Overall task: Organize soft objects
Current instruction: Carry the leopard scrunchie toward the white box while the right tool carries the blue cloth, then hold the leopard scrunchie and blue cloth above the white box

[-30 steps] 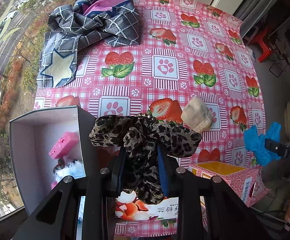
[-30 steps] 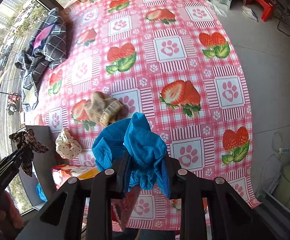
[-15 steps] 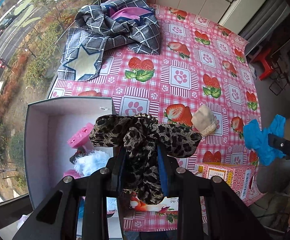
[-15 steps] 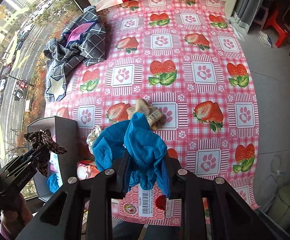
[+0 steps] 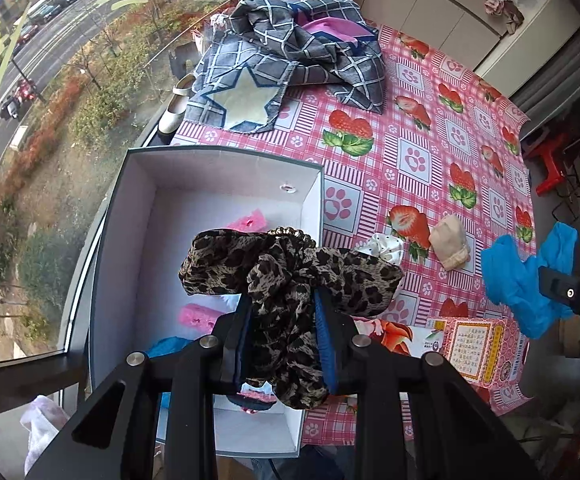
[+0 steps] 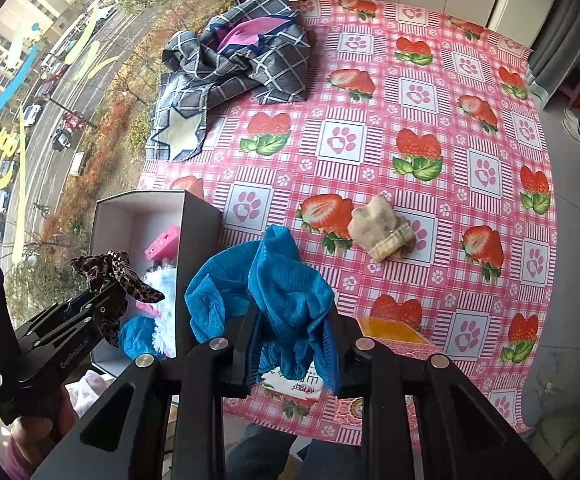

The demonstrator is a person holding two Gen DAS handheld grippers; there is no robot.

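Observation:
My left gripper (image 5: 283, 312) is shut on a leopard-print scrunchie (image 5: 290, 272) and holds it above the open white box (image 5: 225, 168) at the table's near left corner; it also shows in the right wrist view (image 6: 109, 276). My right gripper (image 6: 292, 328) is shut on a blue mesh cloth (image 6: 265, 284), held above the table's near edge right of the box (image 6: 197, 216). The box holds pink items (image 5: 247, 220), a white fluffy piece (image 6: 161, 280) and blue fabric (image 6: 137, 334). A beige mitten (image 6: 382, 232) and a white dotted scrunchie (image 5: 382, 246) lie on the tablecloth.
A grey checked garment (image 5: 290, 60) with a star patch lies at the far left of the strawberry tablecloth (image 6: 410, 92). A pink and yellow carton (image 5: 474, 348) stands at the near edge. A window runs along the left; red stools (image 5: 550, 168) stand on the floor at right.
Both grippers have risen and pulled back, so more of the table shows. The left gripper has carried the leopard scrunchie leftward, from beside the box to above its inside.

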